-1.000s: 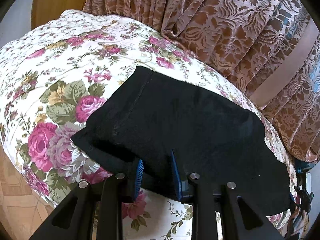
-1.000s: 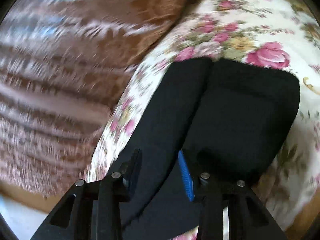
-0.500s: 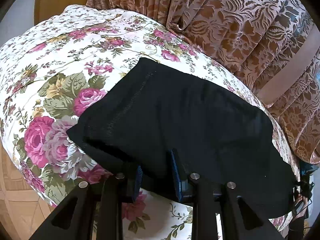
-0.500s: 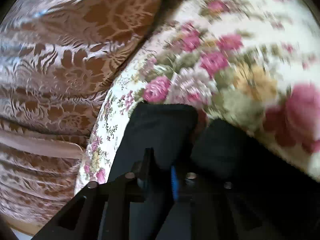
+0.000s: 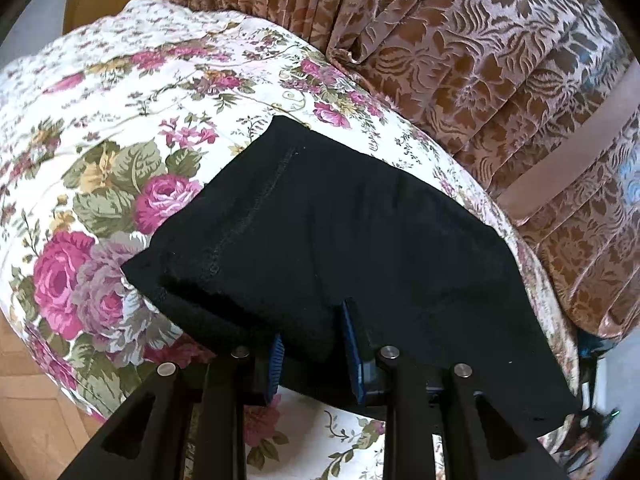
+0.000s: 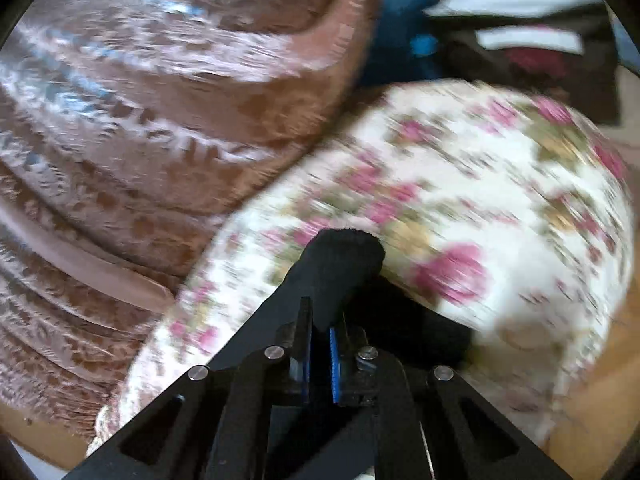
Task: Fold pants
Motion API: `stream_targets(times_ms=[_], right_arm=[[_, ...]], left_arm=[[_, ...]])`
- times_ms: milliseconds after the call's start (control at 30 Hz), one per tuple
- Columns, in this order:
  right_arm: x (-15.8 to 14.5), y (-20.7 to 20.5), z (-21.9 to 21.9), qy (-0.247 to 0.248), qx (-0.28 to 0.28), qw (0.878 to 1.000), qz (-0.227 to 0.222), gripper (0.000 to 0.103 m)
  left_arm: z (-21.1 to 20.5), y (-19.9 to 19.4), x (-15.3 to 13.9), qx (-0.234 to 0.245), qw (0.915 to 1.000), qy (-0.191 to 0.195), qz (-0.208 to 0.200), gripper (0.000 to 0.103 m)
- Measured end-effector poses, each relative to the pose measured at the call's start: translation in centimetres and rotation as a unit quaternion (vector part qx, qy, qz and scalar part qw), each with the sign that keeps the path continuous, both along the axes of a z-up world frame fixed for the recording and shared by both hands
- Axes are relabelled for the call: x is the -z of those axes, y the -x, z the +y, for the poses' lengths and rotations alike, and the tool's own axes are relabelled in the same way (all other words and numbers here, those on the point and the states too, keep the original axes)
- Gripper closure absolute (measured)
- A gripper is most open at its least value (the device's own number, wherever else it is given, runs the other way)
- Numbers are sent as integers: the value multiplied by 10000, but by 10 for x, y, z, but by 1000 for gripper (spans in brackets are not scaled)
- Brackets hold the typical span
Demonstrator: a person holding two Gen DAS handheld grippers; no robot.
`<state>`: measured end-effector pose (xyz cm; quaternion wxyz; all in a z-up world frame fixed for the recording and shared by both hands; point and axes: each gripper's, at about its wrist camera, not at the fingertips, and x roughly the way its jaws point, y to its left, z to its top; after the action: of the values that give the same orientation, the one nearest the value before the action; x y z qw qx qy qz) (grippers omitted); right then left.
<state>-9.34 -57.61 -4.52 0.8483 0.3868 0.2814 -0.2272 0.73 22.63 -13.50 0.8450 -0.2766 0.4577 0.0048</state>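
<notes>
Fabric is bunching between the blue pads of the left gripper (image 5: 314, 346), whose fingers are pinching a thick near edge of the black pants (image 5: 340, 236). Right gripper (image 6: 319, 346) is clamping narrowly on another fold of the same garment, lifting it into a rounded hump. No writing or label is showing anywhere. Pants are lying folded in layers, matte black, with a stitched seam running along the left side, on the floral bedspread (image 5: 120, 128) beside brown patterned curtains (image 5: 500, 60).
</notes>
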Motion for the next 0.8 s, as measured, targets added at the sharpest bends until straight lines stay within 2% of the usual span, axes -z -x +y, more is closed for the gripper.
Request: stream_targets(times_ms=[100,200,300,333,400,533,600,733,800], right_arm=[[37,8,-11,-299,167,9981,514,96],[63,14,-18,-557,289,9961,619,96],[62,13,-16,-438,281,9969,595,93],[60,12,-15,-398,253,9969,623,88],[56,14,-13,-578,130,9974,410,78],[54,18,8,-1025,-312,9942,66,75],[54,13,29,-1144,-666,9912,15,75],[59,1,68,-1340,-1093,9849,5,74],[65,-4,82,-1473,-1219,9816,-23,74]], left_arm=[[2,6,0,-16,10000,90,-7,76],[6,15,0,-90,9998,195,-19,76],[16,26,1,-143,9987,470,-97,72],[18,28,1,-166,9983,554,-116,70],[27,33,2,-259,9966,777,-128,69],[49,39,4,-577,9889,1331,-328,65],[54,35,4,-607,9866,1469,-371,64],[55,18,5,-543,9873,1448,-356,64],[52,8,6,-492,9909,1220,-294,65]])
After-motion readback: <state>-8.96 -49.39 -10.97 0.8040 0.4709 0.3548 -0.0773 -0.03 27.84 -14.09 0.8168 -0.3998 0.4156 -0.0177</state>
